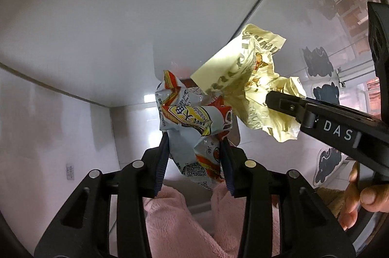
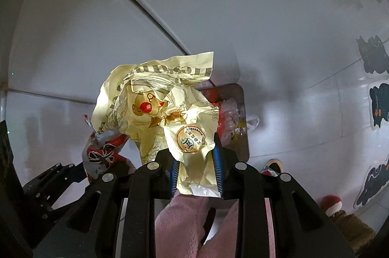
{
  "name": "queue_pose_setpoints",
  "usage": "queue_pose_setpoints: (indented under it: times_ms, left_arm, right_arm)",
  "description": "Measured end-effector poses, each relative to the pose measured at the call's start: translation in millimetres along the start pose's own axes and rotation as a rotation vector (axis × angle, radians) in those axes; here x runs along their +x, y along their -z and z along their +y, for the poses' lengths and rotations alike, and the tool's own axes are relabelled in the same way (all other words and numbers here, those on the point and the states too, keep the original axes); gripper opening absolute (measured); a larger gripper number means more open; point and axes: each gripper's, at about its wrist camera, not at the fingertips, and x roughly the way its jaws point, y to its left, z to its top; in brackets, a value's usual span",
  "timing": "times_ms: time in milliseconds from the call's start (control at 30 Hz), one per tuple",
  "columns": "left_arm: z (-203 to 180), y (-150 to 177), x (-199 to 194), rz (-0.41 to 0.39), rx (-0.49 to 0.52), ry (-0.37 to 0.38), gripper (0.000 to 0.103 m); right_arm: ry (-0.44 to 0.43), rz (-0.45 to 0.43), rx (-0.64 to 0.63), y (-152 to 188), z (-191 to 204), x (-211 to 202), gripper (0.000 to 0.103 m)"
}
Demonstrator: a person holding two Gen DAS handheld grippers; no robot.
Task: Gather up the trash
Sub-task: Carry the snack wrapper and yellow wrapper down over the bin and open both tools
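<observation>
A crumpled white, red and yellow snack wrapper (image 1: 189,121) sits between the pads of my left gripper (image 1: 195,143), which is shut on it. My right gripper (image 2: 195,158) is shut on a crumpled pale yellow wrapper (image 2: 158,102) printed with a cartoon face. In the left wrist view the yellow wrapper (image 1: 252,78) hangs just right of the snack wrapper, with a right gripper finger (image 1: 316,116) across it. The snack wrapper (image 2: 104,151) also shows at lower left in the right wrist view. Both point down over a bin (image 2: 245,97) that holds red and clear plastic trash (image 2: 231,116).
White glossy floor tiles lie all around the bin. Dark cat-shaped stickers (image 2: 379,104) mark the floor at the right. Pink fleece clothing (image 1: 170,216) fills the space under both grippers. A person's hand (image 1: 364,199) grips the right tool. A shoe (image 2: 274,164) stands near the bin.
</observation>
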Motion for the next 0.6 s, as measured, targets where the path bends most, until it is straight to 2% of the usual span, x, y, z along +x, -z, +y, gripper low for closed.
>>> queue_pose_setpoints:
  times_ms: [167,433,600]
  left_arm:
    - [1.0,-7.1,10.8,0.02,-0.018,-0.003,0.044]
    - [3.9,-10.7,10.8,0.018,-0.032,0.001,0.051]
    - [3.9,-13.1,8.0,0.014,-0.039,-0.011,0.063]
  right_arm:
    - [-0.015,0.02,0.015,-10.7,-6.9,6.0,0.034]
    - [-0.008,0.009,0.027,-11.9,-7.6,11.9,0.051]
    - [-0.003,-0.001,0.025,-13.4,-2.1,12.2,0.058]
